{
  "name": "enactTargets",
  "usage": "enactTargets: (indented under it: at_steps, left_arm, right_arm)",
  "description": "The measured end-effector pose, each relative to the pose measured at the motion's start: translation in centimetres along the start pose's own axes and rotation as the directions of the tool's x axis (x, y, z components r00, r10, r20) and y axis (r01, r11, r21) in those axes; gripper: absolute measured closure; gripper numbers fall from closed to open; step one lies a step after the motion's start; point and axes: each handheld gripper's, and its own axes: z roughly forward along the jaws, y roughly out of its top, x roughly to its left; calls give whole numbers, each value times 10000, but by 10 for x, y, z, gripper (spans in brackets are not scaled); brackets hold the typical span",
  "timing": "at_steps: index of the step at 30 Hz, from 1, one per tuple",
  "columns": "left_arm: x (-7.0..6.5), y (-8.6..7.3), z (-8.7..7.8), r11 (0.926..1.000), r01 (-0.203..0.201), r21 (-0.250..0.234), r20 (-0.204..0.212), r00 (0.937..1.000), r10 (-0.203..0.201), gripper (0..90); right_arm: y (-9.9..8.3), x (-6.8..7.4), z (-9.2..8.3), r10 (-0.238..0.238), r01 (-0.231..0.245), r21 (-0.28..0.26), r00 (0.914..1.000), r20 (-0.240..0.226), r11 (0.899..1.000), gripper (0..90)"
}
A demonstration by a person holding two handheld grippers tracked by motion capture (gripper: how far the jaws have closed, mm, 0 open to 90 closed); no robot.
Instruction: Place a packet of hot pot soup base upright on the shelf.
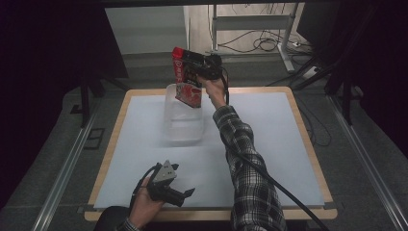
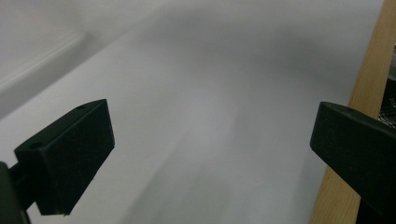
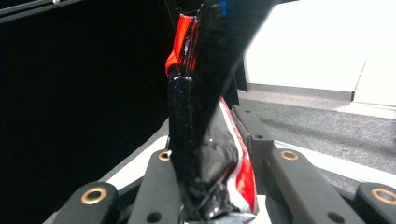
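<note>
Across the table (image 1: 269,144), a white sheet is spread almost to the wooden edges. Near the far edge, left of centre, a clear plastic container (image 1: 183,120) is set. Above its far end, a red snack packet (image 1: 186,79) is held upright, pinched flat between the closed jaws of the right gripper (image 1: 199,67). By the near edge, the left gripper (image 1: 180,195) is rested with jaws wide apart, nothing between them.
</note>
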Motion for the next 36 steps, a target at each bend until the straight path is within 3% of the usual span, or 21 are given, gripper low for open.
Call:
enactTargets:
  at_steps: [10, 13, 17, 21, 22, 26, 28, 32, 36]
  left_arm:
    - [0, 0, 1, 9999, -66, 119, 26, 10000, 66, 0]
    - [0, 0, 1, 9999, -55, 133, 42, 10000, 54, 0]
    - [-1, 0, 3, 9998, -91, 167, 87, 9999, 90, 0]
    - [-1, 0, 2, 9999, -130, 44, 65, 9999, 129, 2]
    - [-1, 0, 2, 9999, -63, -87, 63, 10000, 64, 9]
    - [3, -1, -1, 9990, 213, -406, 95, 9997, -209, 10]
    - [6, -2, -2, 9974, 468, -543, 247, 9987, -455, 10]
    - [5, -2, -1, 9975, 450, -546, 219, 9988, -439, 9]
    - [4, -2, -2, 9971, 356, -673, 275, 9991, -338, 7]
  right_arm:
    - [-30, 2, 9, -140, 144, 522, 9999, -85, 9985, 717]
    - [-37, -1, 5, -42, 46, 382, 9999, -102, 9993, 709]
    - [-38, -1, 0, -636, 638, 710, 9980, -61, 9954, 692]
    - [-38, 5, -2, -847, 834, 791, 9963, 130, 9934, 583]
    - [-37, 6, -3, -911, 895, 850, 9957, 149, 9924, 529]
    - [-36, 7, -5, -1339, 1311, 913, 9907, 251, 9871, 449]
    - [-34, 5, -9, -1207, 1178, 1035, 9924, 223, 9876, 402]
    - [-32, 3, -13, -753, 739, 1160, 9971, 73, 9905, 365]
    - [-33, 3, -17, -946, 919, 1389, 9954, 127, 9860, 322]
